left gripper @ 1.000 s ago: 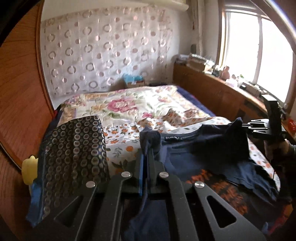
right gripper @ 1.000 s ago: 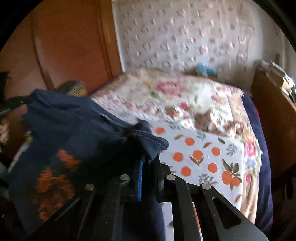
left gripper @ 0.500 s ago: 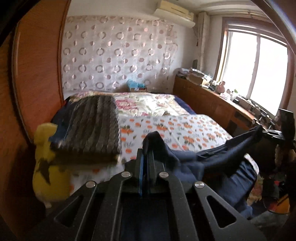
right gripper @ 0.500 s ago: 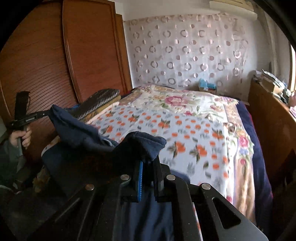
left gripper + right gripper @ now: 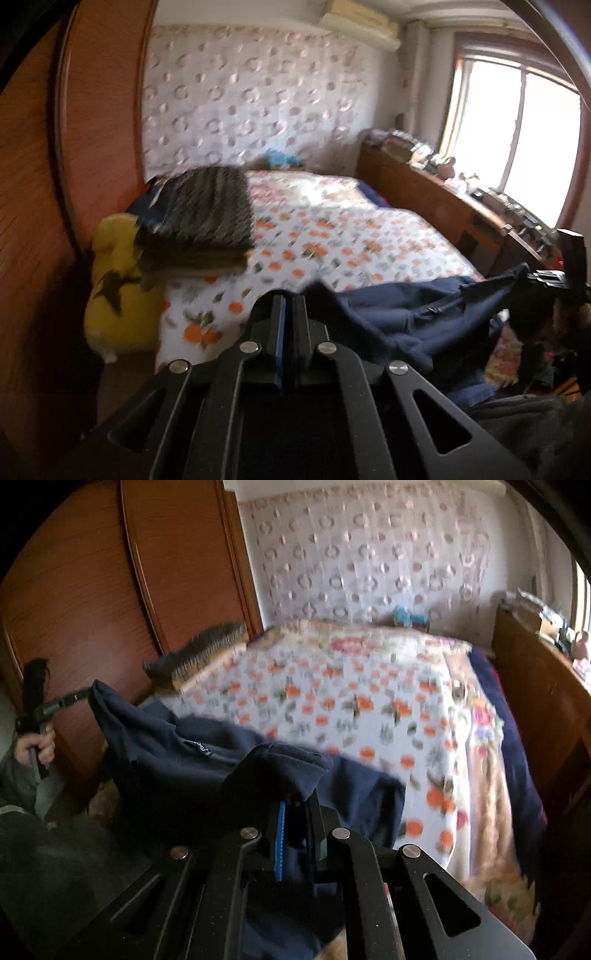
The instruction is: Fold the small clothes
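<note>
Garment [image 5: 424, 317] pinched by both claws has pulled back off the bedspread [image 5: 351, 236].

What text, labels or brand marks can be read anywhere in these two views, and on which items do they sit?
Navy shirt: a small pale printed mark near its neckline, seen from the right wrist; too blurred to read.
Same shirt from the left wrist: no lettering can be made out.
Bed cover, folded patterned cloth, yellow plush toy, items on the window ledge: patterns and shapes only, no readable text.
</note>
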The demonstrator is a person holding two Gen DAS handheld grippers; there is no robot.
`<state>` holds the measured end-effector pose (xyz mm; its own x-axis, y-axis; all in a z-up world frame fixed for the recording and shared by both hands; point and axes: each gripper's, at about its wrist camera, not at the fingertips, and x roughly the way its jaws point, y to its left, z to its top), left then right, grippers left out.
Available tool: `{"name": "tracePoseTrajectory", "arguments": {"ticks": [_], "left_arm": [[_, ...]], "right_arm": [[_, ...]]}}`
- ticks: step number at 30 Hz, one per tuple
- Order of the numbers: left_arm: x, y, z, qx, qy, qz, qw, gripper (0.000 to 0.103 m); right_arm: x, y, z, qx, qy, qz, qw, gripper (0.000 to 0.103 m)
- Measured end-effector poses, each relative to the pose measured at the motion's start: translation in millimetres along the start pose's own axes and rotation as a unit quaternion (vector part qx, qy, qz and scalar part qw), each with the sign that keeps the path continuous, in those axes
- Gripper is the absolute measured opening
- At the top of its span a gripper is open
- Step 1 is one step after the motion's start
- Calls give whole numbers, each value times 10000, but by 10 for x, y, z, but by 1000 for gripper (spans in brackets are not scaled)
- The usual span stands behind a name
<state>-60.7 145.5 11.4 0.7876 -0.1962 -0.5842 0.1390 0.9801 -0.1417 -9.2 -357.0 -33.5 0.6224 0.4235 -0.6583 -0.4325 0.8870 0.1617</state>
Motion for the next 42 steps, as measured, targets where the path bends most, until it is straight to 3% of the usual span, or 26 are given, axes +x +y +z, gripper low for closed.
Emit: {"name": "tracePoseTrajectory", "arguments": {"ticks": [5, 9, 10, 11, 12, 13, 14, 21, 31, 36, 42], "left_arm": [[117, 169, -77, -170, 129, 178, 9996, 4], [334, 153, -50, 27, 321, 278, 9991, 4], [383, 148, -46, 50, 344, 259, 9991, 8], [446, 139, -33, 58, 384, 222, 9990, 25], [512, 138, -17, 59, 417, 184, 9989, 33], [545, 135, -8, 65, 427, 163, 9989, 37], [613, 112, 16, 101, 469, 152, 9987, 38], [1024, 17, 219, 409, 790, 96, 9960, 44], [1596, 29, 174, 582, 1568, 139, 9858, 45], [1679, 51, 35, 621, 1808, 182, 9814, 45], [1691, 193, -11, 307, 1870, -11, 9819, 51]], "right_arm": [[230, -96, -111, 176, 463, -212, 9985, 9], [162, -47, 29, 32, 404, -310, 9987, 18], [114, -25, 33, -16, 372, -341, 9987, 25], [71, -11, 50, -64, 322, -388, 9987, 28], [9, 8, 66, -110, 284, -441, 9986, 37], [-23, -3, 86, -122, 279, -458, 9985, 45], [-39, -19, 75, -134, 283, -469, 9984, 47], [-80, -149, 152, -131, 128, -670, 9976, 48], [860, -414, 221, 237, 366, -754, 9962, 48], [1108, -440, 197, 330, 506, -861, 9945, 48], [1161, -419, 198, 253, 579, -920, 9938, 48]]}}
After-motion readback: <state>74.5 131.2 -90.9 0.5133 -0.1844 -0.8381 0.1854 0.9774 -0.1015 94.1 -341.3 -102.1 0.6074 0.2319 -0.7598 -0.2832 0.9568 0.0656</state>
